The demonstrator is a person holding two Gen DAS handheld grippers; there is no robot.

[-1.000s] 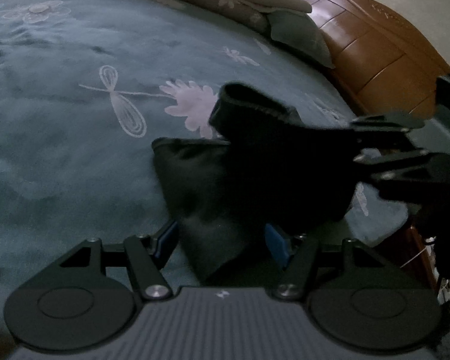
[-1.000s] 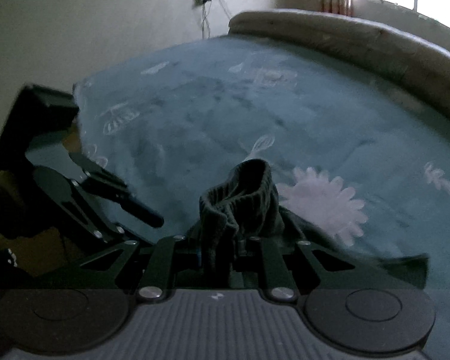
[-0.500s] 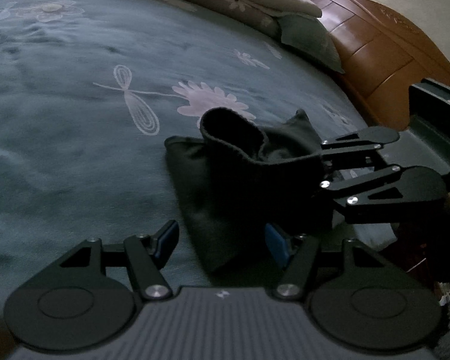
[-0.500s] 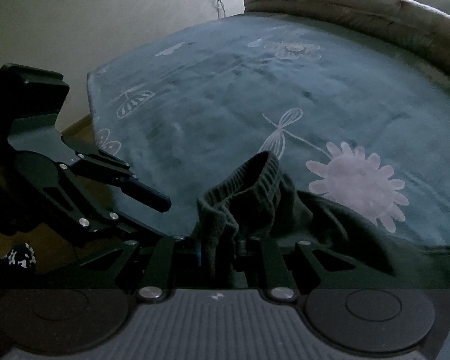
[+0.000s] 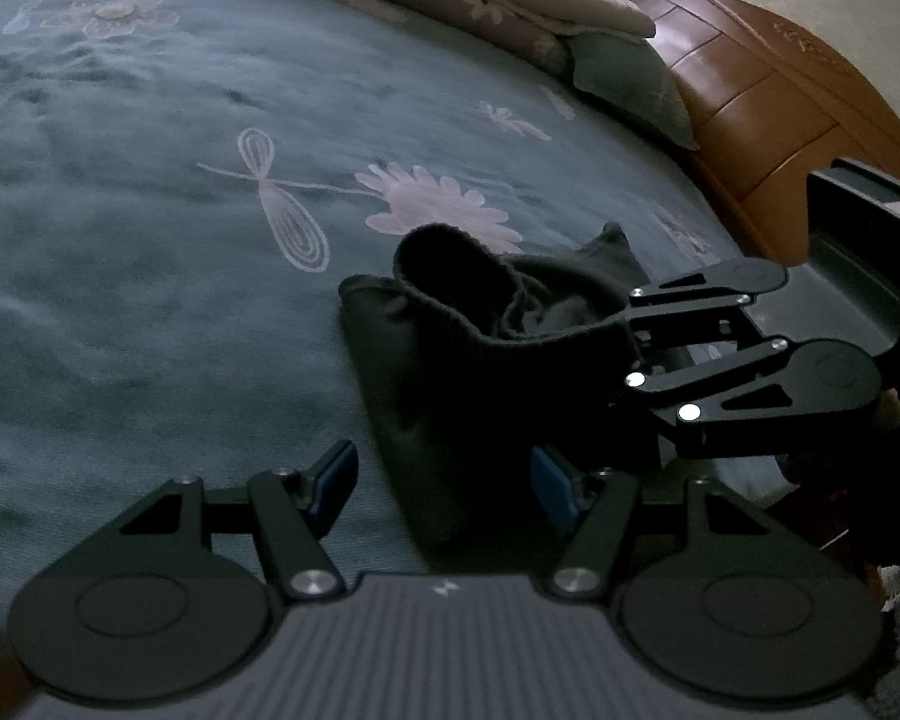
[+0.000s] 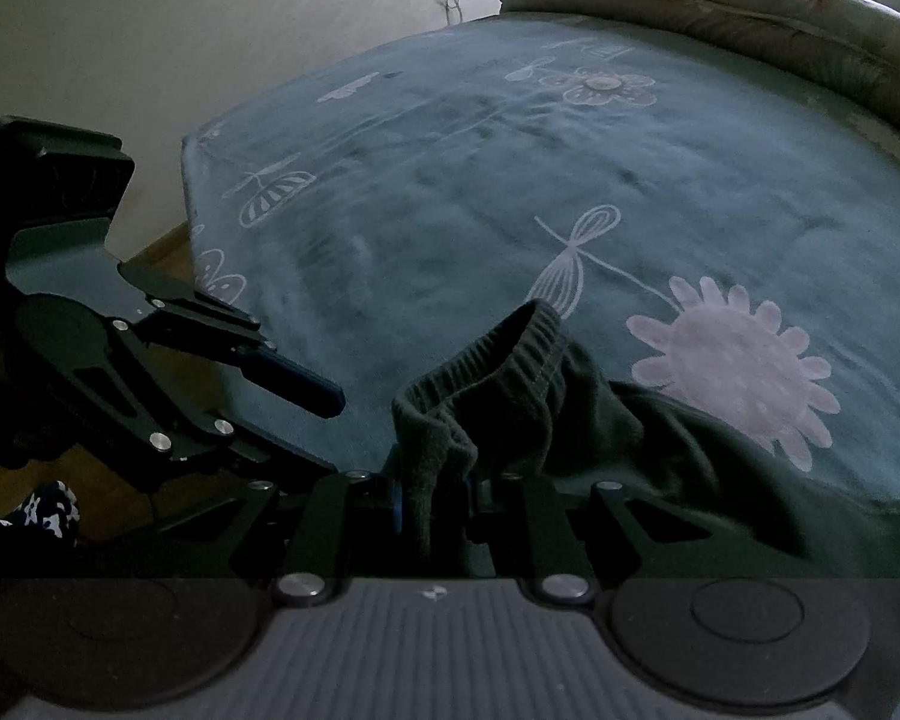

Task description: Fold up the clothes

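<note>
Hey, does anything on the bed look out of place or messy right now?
Only the dark garment: it sits in a bunched heap near the edge of the blue floral blanket, its ribbed waistband pinched upright in the right gripper. The left gripper is open and holds nothing. Nothing looks spilled or damaged.

Dim rm: teal floral bedspread (image 5: 150, 300), wood headboard (image 5: 768, 120), pale wall (image 6: 180, 30).
</note>
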